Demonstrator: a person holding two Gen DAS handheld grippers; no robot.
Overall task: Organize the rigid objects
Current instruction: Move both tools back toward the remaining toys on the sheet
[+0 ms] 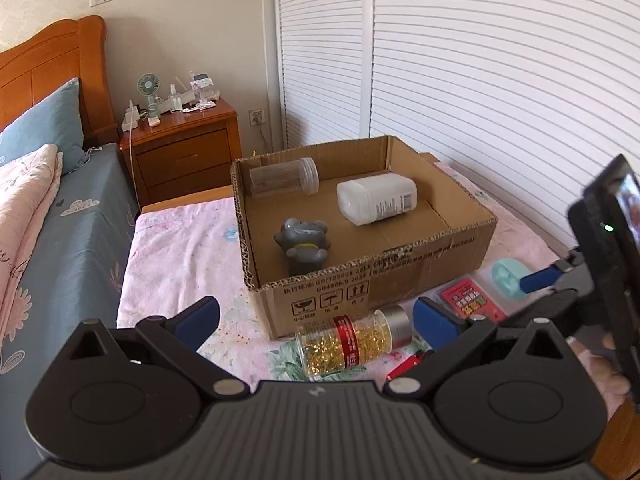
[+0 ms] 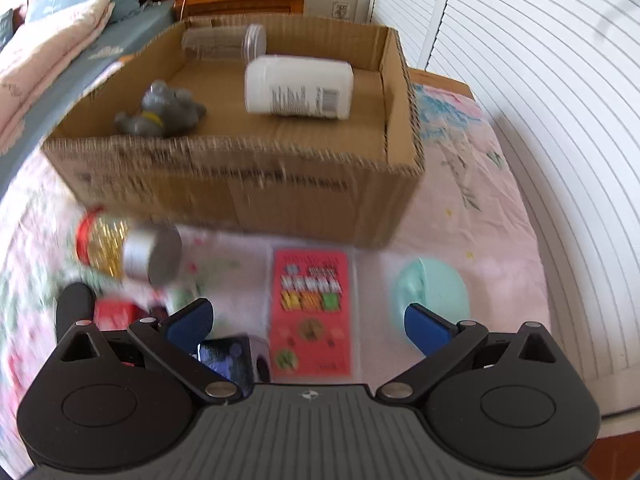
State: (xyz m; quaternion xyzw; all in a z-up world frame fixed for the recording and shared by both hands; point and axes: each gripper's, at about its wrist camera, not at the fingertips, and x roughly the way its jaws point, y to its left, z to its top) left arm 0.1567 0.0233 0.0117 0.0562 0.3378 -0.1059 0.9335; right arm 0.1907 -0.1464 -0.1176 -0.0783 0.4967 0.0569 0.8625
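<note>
An open cardboard box (image 1: pixel 448 256) (image 2: pixel 280 196) sits on the pink bedspread. Inside it lie a clear jar (image 1: pixel 285 176) (image 2: pixel 224 42), a white bottle (image 1: pixel 376 199) (image 2: pixel 298 87) and a grey toy figure (image 1: pixel 304 245) (image 2: pixel 162 112). In front of the box lie a jar of gold capsules (image 1: pixel 354 340) (image 2: pixel 128 250), a red card pack (image 1: pixel 472 302) (image 2: pixel 310 312), a mint round case (image 1: pixel 508 278) (image 2: pixel 434 292) and a small red item (image 1: pixel 406 366) (image 2: pixel 114 312). My left gripper (image 1: pixel 318 322) is open above the capsule jar. My right gripper (image 2: pixel 308 320) is open above the red card pack.
A bed with a blue sheet (image 1: pixel 60 240) and a pink quilt lies to the left. A wooden nightstand (image 1: pixel 184 148) with a small fan stands behind it. White louvred closet doors (image 1: pixel 480 80) run along the right. A dark phone-like item (image 2: pixel 226 360) lies by my right gripper's left finger.
</note>
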